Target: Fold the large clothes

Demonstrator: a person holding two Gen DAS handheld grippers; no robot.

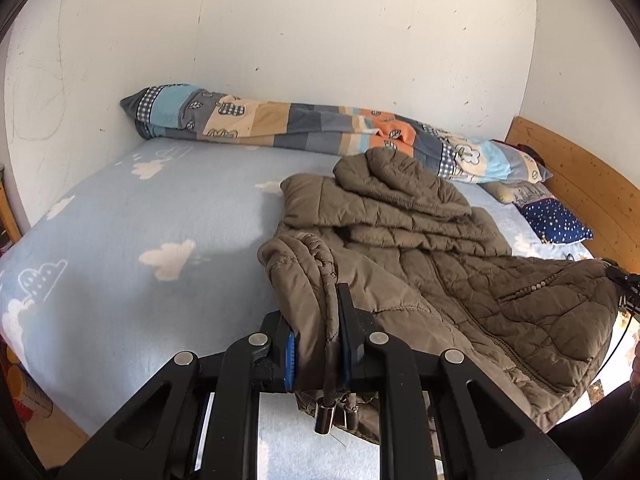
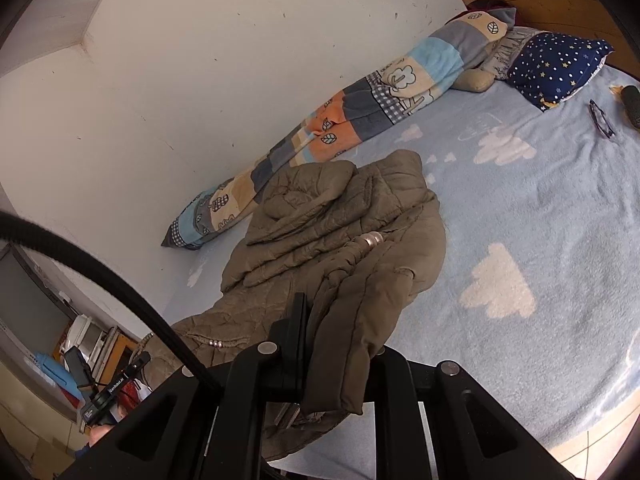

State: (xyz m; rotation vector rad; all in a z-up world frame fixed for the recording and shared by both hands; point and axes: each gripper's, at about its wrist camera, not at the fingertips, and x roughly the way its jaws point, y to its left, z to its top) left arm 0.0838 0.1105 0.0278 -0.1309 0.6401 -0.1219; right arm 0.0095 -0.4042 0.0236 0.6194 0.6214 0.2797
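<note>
we've got the left gripper (image 1: 316, 344) clamped on the olive quilted jacket (image 1: 432, 264) hem, right gripper (image 2: 324, 344) clamped on its other corner, near edge lifted, rest of it bunched on the cloud-print bed sheet (image 1: 140, 216), patchwork blanket (image 1: 280, 120) rolled along the wall

Jacket (image 1: 420, 240) on the bed (image 1: 140, 216), rolled quilt (image 1: 304, 124) behind it along the wall (image 1: 320, 32), pillow (image 1: 556, 220) right.

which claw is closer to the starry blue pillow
Right. The right claw grips the jacket on the side toward the starry pillow; the left claw holds the jacket's other corner, farther from it.
</note>
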